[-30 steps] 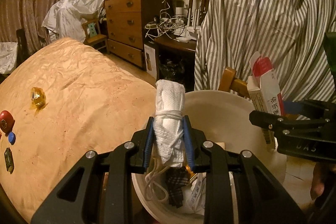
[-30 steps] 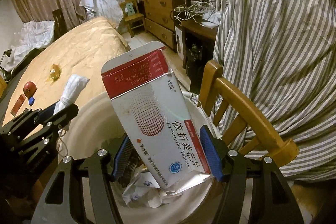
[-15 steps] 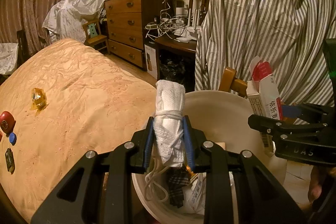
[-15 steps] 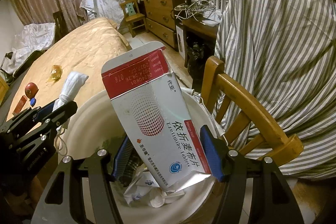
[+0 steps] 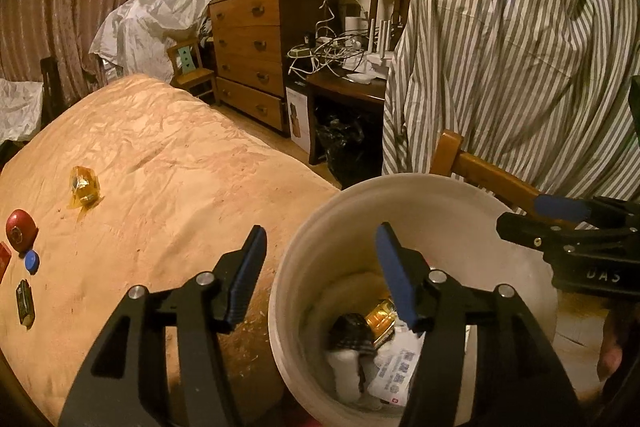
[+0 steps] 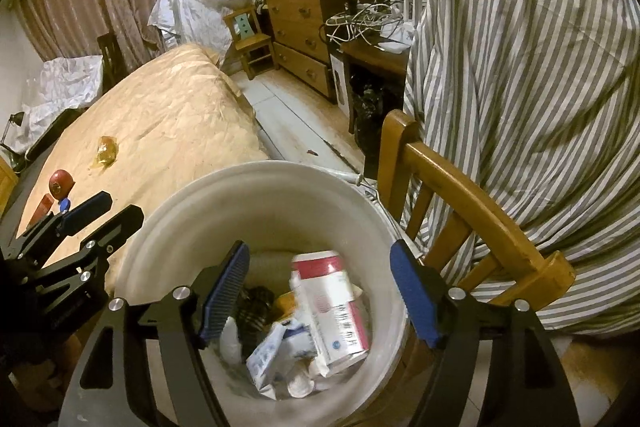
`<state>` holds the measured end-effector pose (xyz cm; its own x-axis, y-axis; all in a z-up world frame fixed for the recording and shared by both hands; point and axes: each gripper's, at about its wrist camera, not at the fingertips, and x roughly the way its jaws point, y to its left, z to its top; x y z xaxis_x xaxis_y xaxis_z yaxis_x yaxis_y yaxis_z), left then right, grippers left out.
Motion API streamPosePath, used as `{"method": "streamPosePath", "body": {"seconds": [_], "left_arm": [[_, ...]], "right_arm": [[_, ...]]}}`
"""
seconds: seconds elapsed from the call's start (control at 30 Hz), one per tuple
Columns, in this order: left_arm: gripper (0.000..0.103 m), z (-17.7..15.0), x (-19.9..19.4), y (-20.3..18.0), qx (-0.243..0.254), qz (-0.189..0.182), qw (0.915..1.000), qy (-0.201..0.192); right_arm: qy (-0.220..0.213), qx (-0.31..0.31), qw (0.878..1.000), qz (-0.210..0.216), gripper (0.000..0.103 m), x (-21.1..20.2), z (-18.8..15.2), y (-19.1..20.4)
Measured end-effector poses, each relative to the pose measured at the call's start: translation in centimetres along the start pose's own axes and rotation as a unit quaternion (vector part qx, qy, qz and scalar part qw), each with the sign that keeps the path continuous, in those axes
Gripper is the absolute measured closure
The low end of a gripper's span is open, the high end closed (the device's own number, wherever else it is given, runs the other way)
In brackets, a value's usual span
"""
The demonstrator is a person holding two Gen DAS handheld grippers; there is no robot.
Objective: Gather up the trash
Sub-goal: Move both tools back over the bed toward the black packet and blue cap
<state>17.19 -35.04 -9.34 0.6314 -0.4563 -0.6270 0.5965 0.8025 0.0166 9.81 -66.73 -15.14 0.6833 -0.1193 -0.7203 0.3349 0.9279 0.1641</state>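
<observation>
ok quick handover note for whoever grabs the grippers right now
Left gripper: jaws have just been opening, nothing between them, over the white bucket.
Right gripper: jaws have just been opening, empty, over the same bucket.
Done: the red-and-white medicine box and a white roll lie in the bucket with other trash.
Left: yellow wrapper, red round item, blue cap and dark packet on the bed.

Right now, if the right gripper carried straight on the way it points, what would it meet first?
Probably the red and white medicine box, lying on the trash inside the white bucket. The right gripper points down into the bucket's mouth, its jaws open and empty, having just been opening. Depth is hard to judge.
</observation>
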Motion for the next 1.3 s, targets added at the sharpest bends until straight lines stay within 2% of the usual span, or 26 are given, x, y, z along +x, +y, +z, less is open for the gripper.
{"method": "streamPosePath", "body": {"seconds": [0.23, 0.43, 0.7, 0.8, 0.9, 1.07, 1.17, 1.27, 1.3], "left_arm": [[0.048, 0.0, -0.3, 0.3, 0.0, -0.002, 1.0, -0.005], [0.048, -0.2, -1.6, 1.8, -0.008, 0.004, 0.9999, -0.013], [0.048, -1.2, -3.8, 6.8, -0.038, 0.036, 0.9985, -0.018], [0.048, -2.0, -5.1, 9.4, -0.046, 0.06, 0.9969, -0.023], [0.043, -3.0, -6.2, 12.6, -0.065, 0.086, 0.9938, -0.025], [0.041, -5.5, -7.4, 20.4, -0.124, 0.143, 0.9819, -0.009], [0.04, -8.1, -8.2, 26.6, -0.171, 0.195, 0.9658, 0.007], [0.035, -10.3, -9.0, 31.4, -0.212, 0.23, 0.9496, 0.02], [0.034, -11.4, -9.3, 33.7, -0.236, 0.245, 0.94, 0.027]], "right_arm": [[-0.004, 0.0, 1.0, 0.002, 0.029, -0.2, -0.1, 0.3], [-0.027, -0.013, 1.0, 0.007, 0.029, -1.4, 0.4, 1.5], [-0.075, -0.062, 0.994, 0.044, 0.026, -3.9, 1.0, 7.7], [-0.089, -0.072, 0.991, 0.067, 0.022, -4.7, 1.1, 10.0], [-0.091, -0.089, 0.987, 0.093, 0.019, -4.9, 0.9, 12.9], [-0.077, -0.117, 0.981, 0.132, 0.017, -4.2, 0.3, 17.8], [-0.06, -0.131, 0.978, 0.153, 0.016, -3.1, -0.2, 20.7], [-0.043, -0.149, 0.973, 0.17, 0.016, -1.9, -1.0, 24.0], [-0.038, -0.155, 0.971, 0.176, 0.016, -1.4, -1.2, 25.0]]}}
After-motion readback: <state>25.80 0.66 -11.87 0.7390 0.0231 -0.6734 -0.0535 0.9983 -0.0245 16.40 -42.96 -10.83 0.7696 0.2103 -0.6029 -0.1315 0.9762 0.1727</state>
